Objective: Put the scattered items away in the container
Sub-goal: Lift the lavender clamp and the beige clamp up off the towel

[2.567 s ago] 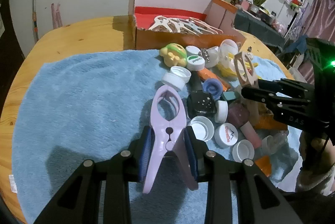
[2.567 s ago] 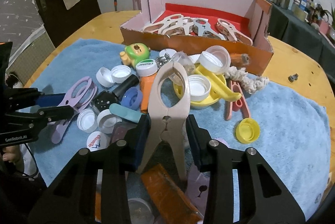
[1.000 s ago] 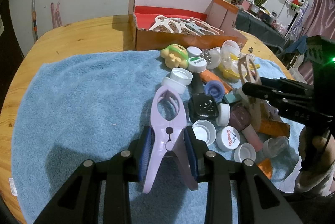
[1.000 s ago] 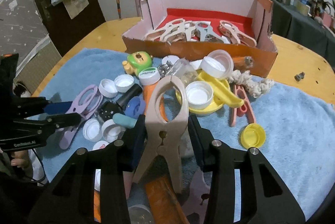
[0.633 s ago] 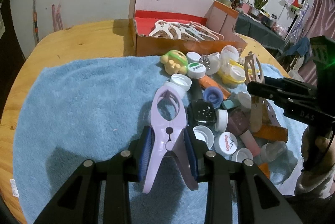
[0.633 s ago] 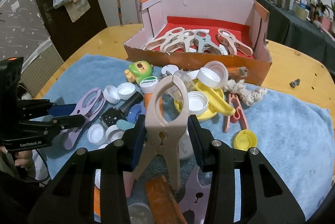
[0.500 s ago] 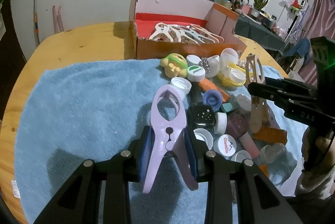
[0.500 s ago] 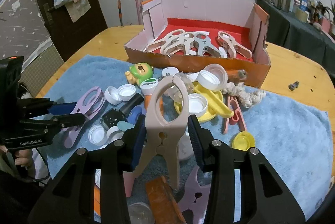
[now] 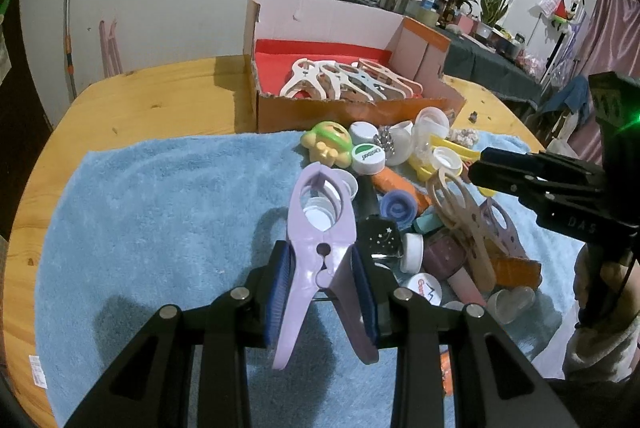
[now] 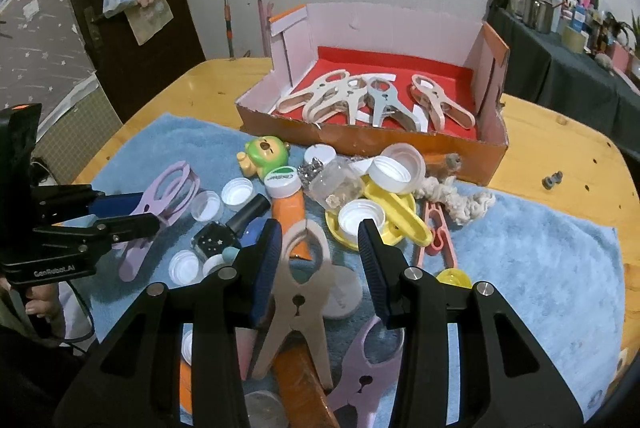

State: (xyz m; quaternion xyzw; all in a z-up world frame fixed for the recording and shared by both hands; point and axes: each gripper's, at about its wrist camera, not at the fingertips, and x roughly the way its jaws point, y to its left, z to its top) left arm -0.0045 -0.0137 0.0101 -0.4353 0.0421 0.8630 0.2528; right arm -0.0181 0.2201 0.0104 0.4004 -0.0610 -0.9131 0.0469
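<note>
My left gripper (image 9: 323,288) is shut on a lilac clamp (image 9: 320,228) and holds it above the blue towel (image 9: 160,208); this clamp also shows in the right wrist view (image 10: 160,204). My right gripper (image 10: 316,268) is open, its pads apart from a beige clamp (image 10: 302,292) that lies on the pile below; the beige clamp also shows in the left wrist view (image 9: 464,228). The cardboard box (image 10: 492,152) with a red floor holds several pale clamps (image 10: 360,100).
Bottle caps, a green bear toy (image 10: 264,156), a yellow dish (image 10: 404,228), an orange tube (image 10: 288,208), a rope knot (image 10: 456,200), a pink clip (image 10: 438,228) and a second lilac clamp (image 10: 360,384) lie heaped on the towel. The round wooden table (image 10: 560,148) has a small screw at right.
My right gripper has opened and let go of the beige clamp, which now rests lower on the pile. My left gripper has lifted slightly with the lilac clamp.
</note>
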